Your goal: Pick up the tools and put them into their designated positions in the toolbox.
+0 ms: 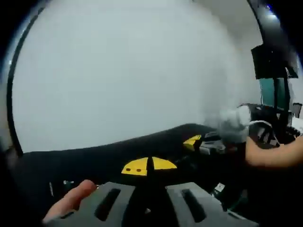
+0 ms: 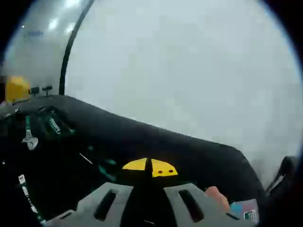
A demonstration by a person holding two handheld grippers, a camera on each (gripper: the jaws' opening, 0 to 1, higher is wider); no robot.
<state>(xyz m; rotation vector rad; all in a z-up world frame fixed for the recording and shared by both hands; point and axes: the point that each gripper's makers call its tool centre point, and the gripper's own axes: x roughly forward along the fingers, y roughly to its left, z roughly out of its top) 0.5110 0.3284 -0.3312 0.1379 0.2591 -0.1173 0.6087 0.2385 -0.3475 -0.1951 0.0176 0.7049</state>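
In the left gripper view my left gripper is shut, its yellow tips meeting over a black surface with nothing between them. The right gripper enters from the right, blurred, with a person's arm behind it. In the right gripper view my right gripper is also shut and holds nothing. To its left a silver wrench and green-marked tools lie in a black tray; details are blurred.
A plain white wall stands behind the black surface. A white blurred object and dark equipment are at the right of the left gripper view. A yellow object sits far left in the right gripper view.
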